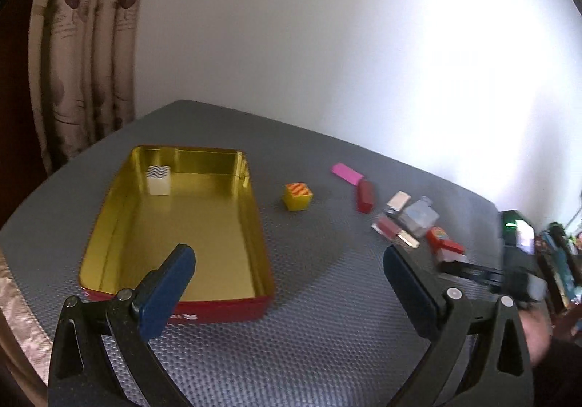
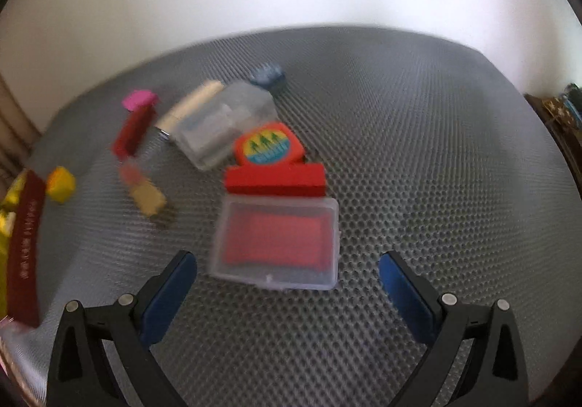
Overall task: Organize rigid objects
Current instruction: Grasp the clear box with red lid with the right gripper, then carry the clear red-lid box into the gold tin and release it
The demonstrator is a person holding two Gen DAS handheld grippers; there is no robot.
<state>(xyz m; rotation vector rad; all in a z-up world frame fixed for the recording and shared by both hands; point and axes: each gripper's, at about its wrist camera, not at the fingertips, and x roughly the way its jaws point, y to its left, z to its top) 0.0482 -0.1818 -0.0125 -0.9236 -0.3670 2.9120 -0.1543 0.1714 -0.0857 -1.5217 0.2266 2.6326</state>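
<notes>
A red tin [image 1: 109, 210] with a gold inside lies open on the grey mat; a white cube with a wavy pattern [image 1: 159, 180] sits in its far left corner. My left gripper [image 1: 287, 261] is open and empty beside the tin's near right corner. A yellow cube [image 1: 297, 196] lies right of the tin. My right gripper [image 2: 287, 268] is open, just before a clear case with a red insert [image 2: 278, 243]. Behind the case lie a red block [image 2: 275, 181], an orange eraser [image 2: 269, 145] and a clear bottle [image 2: 222, 123].
A pink block [image 1: 346, 173], a dark red block [image 1: 365, 195], a beige piece [image 1: 398, 201] and other small pieces lie scattered on the mat. A curtain [image 1: 72, 54] hangs at the left. A white wall stands behind the table. Clutter [image 1: 560, 254] lies past the right edge.
</notes>
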